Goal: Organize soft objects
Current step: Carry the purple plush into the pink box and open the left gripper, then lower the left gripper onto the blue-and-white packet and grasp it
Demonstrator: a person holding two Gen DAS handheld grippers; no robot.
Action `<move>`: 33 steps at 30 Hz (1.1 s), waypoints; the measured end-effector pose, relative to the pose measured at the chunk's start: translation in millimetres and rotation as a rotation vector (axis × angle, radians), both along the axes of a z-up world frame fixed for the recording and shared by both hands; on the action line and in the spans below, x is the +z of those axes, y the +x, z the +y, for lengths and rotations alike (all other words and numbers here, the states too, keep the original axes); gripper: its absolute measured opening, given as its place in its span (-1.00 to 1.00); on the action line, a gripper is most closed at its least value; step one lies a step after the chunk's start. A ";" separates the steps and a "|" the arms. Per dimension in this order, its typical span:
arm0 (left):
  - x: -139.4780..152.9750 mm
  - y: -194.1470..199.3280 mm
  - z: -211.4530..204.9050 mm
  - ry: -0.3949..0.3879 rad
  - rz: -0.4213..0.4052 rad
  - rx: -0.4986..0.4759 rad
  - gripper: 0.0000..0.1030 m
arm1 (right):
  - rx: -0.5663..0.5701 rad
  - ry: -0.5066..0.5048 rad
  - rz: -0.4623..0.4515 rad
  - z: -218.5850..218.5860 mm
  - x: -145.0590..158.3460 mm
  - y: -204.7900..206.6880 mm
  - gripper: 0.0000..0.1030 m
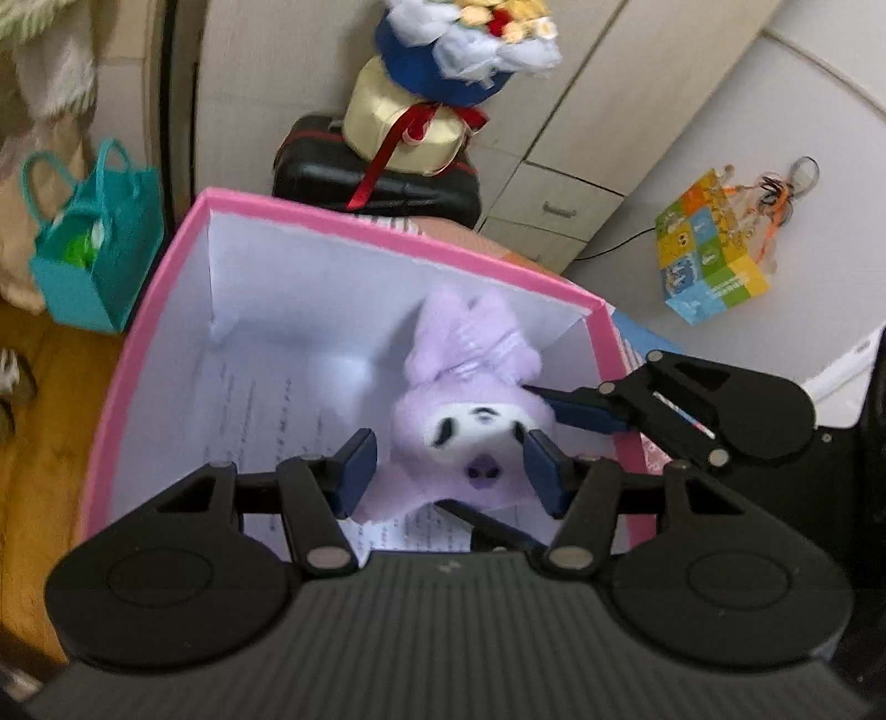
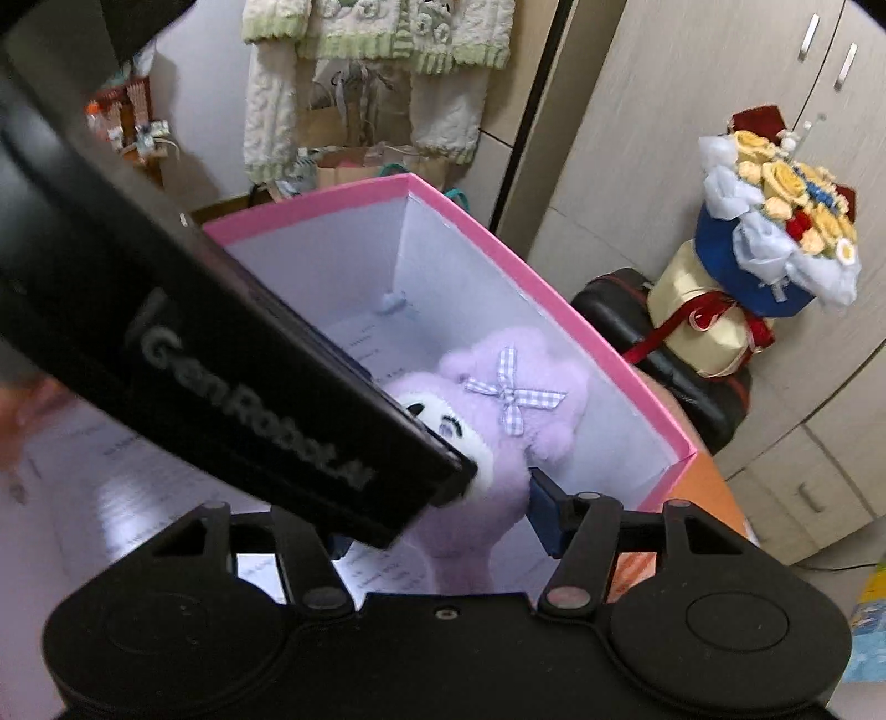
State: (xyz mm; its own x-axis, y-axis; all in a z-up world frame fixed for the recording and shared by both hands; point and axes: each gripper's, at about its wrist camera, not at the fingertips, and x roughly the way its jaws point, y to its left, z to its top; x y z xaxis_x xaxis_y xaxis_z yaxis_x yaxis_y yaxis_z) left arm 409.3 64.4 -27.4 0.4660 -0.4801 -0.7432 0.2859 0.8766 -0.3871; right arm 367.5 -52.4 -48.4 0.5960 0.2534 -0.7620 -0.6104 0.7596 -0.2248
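Lilac plush toy (image 1: 470, 410) with white face, lying inside pink cardboard box (image 1: 144, 354) on printed paper sheets. Left wrist view: left gripper (image 1: 451, 471) spread wide, blue pads either side of the face, not pinching. Right gripper (image 1: 559, 407) reaching in from the right, tips against the plush head; open or closed, cannot tell here. Behind: teal gift bag (image 1: 94, 243), black case (image 1: 376, 177), blue-wrapped bouquet (image 1: 459, 50).

Right wrist view: plush toy (image 2: 498, 421) with checked bow in the box (image 2: 554, 288); right gripper (image 2: 443, 509) spread apart, right pad touching the plush, left finger mostly hidden behind the left gripper's black body (image 2: 221, 360).
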 end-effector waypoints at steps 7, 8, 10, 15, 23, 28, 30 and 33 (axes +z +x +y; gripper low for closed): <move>30.3 -28.7 3.6 0.068 -0.134 -0.067 0.20 | 0.013 0.051 -0.037 -14.5 12.5 -27.4 0.29; 35.8 -36.0 4.4 0.076 -0.155 -0.077 0.20 | 0.010 0.068 -0.037 -17.7 15.9 -31.6 0.29; 49.6 -51.4 7.7 0.078 -0.191 -0.088 0.20 | 0.016 0.113 -0.027 -27.6 25.6 -42.9 0.29; 85.5 -99.3 13.4 0.102 -0.273 -0.114 0.20 | 0.015 0.212 -0.011 -55.9 53.6 -82.5 0.29; 113.8 -190.4 0.1 0.163 -0.402 -0.225 0.20 | -0.039 0.368 0.051 -105.4 81.1 -147.8 0.30; 114.6 -236.3 -21.6 0.203 -0.445 -0.307 0.20 | -0.039 0.385 0.012 -120.2 79.6 -204.8 0.31; 111.6 -250.4 -31.5 0.213 -0.448 -0.341 0.20 | -0.032 0.388 0.002 -123.8 73.8 -225.9 0.31; 102.9 -269.4 -49.8 0.242 -0.451 -0.392 0.17 | -0.025 0.374 -0.013 -127.4 61.8 -252.9 0.32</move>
